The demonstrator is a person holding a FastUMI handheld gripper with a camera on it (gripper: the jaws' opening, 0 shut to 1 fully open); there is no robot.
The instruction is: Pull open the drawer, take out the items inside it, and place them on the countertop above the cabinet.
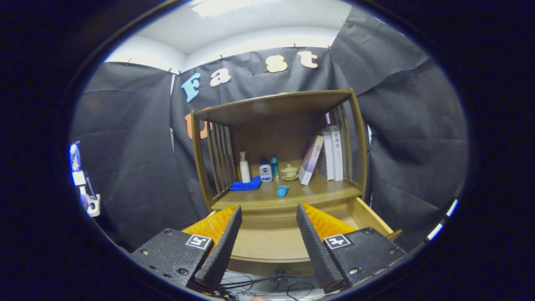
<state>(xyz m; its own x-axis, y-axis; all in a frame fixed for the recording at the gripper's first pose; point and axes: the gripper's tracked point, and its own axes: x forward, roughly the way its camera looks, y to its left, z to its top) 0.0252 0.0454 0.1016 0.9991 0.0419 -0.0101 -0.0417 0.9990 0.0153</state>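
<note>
Now, through the gripper view, we see the gripper held with its fingers spread wide, nothing between them, poised above the drawer. The drawer is pulled out from the cabinet, and the part of its floor we can see between the fingers looks bare; whether anything lies under the fingers we cannot tell. Just above the drawer, the countertop carries several things. Near its front edge, beyond the fingers, a small blue tube lies on its side. Behind the tube, along the cabinet's back, we find a white pump bottle standing on a blue cloth, then a short white bottle, a slim teal bottle and a small lidded jar. To the right of the jar, one book leans against upright books beside the cabinet's slatted side. Below the drawer's front, cables trail on the floor.
</note>
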